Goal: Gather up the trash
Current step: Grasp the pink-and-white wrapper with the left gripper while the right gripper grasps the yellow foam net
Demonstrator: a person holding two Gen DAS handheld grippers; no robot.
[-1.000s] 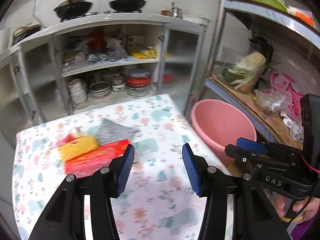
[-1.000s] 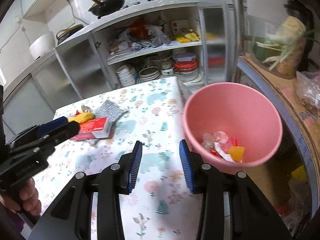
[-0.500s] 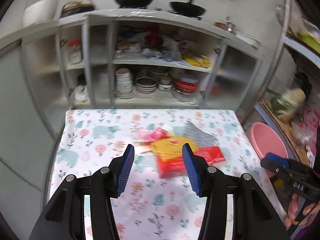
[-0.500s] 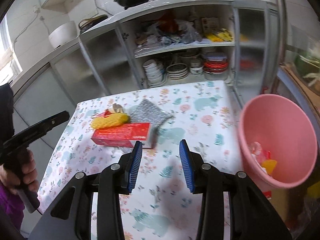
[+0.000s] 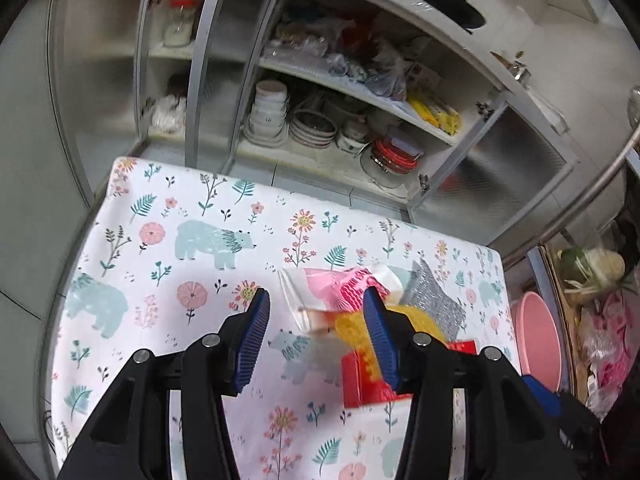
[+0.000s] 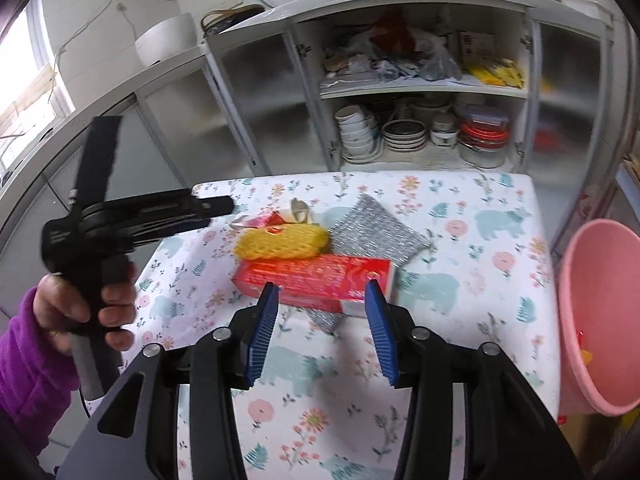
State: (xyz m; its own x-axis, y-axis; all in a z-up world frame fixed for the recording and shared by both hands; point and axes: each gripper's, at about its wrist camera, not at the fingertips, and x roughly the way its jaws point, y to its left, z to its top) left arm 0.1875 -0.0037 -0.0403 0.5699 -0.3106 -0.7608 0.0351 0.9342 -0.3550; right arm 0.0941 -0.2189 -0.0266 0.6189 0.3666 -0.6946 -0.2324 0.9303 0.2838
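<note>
Left half of the floral tablecloth point(image 5: 168, 240) lies bare — open passage there. Centre-right is blocked by a clustered pile: red box point(image 6: 316, 278), yellow foam net point(image 6: 280, 242) against its far side, silver pouch point(image 6: 376, 234) just beside, pink wrapper point(image 5: 340, 286) behind. Pink bucket point(image 6: 592, 320) stands off the table's right edge. The open cabinet point(image 6: 400, 92) closes the far side — shelves packed with crockery.

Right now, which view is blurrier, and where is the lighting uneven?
Left wrist view: motion smear over the yellow netting and red box; cupboard lines bow from fisheye distortion. Right wrist view: sharper on the red box, soft at the pink bucket; bright daylight washes out the window at left.
</note>
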